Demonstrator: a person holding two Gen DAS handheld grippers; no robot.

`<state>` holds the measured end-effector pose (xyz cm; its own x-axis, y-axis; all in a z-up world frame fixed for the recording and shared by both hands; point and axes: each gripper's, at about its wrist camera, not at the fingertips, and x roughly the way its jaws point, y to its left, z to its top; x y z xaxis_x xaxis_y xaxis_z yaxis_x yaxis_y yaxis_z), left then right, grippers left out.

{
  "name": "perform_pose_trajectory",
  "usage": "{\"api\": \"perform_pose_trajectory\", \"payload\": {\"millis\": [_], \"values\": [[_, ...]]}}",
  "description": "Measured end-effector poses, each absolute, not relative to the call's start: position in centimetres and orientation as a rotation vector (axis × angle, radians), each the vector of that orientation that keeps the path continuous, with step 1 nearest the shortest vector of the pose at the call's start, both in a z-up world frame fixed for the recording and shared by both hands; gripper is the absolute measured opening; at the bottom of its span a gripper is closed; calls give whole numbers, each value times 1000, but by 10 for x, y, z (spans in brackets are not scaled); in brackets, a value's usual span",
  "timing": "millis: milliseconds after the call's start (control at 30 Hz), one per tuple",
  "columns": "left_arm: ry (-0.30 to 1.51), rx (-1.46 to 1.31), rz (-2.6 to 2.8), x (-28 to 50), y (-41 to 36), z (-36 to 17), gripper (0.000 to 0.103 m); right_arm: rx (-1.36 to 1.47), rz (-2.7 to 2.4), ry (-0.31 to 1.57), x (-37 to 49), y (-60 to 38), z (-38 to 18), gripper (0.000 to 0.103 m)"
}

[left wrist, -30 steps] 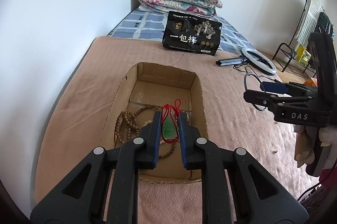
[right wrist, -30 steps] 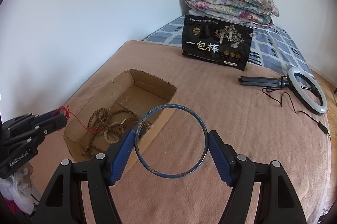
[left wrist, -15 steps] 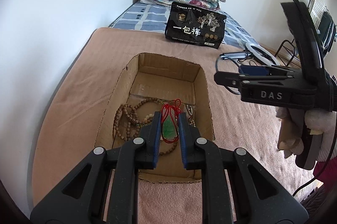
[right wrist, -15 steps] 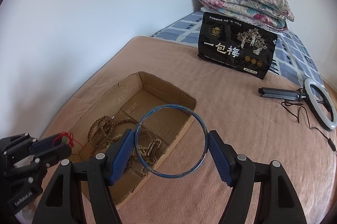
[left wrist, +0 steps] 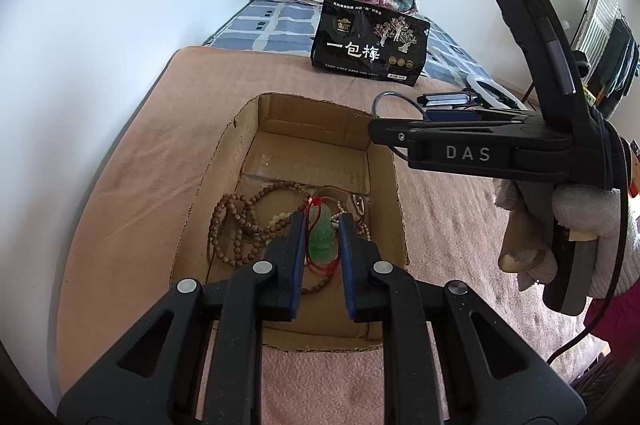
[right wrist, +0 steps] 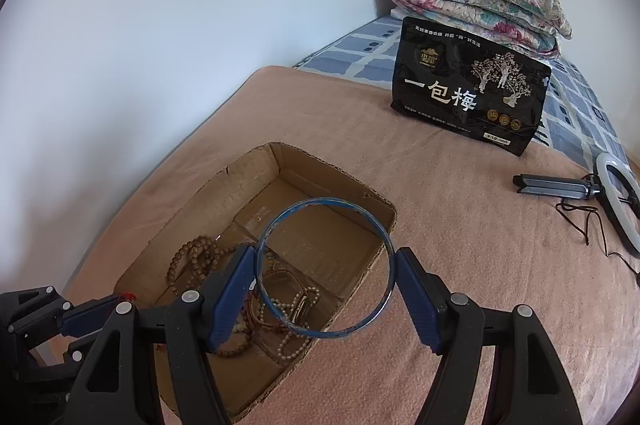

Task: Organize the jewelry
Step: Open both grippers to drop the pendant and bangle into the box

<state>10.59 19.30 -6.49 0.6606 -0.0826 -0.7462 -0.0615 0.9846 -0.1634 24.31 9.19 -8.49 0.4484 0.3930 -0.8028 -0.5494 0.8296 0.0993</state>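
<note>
We see the left gripper (left wrist: 320, 239) clamped on the green pendant (left wrist: 321, 242), the right gripper (right wrist: 325, 275) clamped on the blue bangle (right wrist: 280, 225), both over the cardboard box (right wrist: 248, 181).

Bright, even daylight, soft shadows, sharp focus (fisheye bending and dark vignette at the edges).

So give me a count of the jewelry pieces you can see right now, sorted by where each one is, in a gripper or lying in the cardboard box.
Held in a gripper: 2, the green carved pendant on a red cord in the left gripper and the thin blue metal bangle in the right gripper.
Lying in the open cardboard box: a tangle of brown wooden bead strands; cannot tell how many.
Total clearly separate: 2.
</note>
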Motion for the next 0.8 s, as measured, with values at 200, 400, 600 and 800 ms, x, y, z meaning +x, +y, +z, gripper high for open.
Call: {"api": "perform_pose_trajectory", "payload": {"millis": [200, 400, 600, 800], "values": [[849, -178, -15, 106, 192, -65, 15, -173, 592, 943, 248, 95, -86, 74], [828, -173, -8, 104, 191, -63, 57, -165, 575, 921, 247, 92, -81, 89], [828, -168, -13, 104, 190, -62, 57, -146, 557, 918, 245, 83, -78, 90], [817, -157, -17, 102, 186, -58, 57, -140, 542, 911, 240, 71, -73, 92]]}}
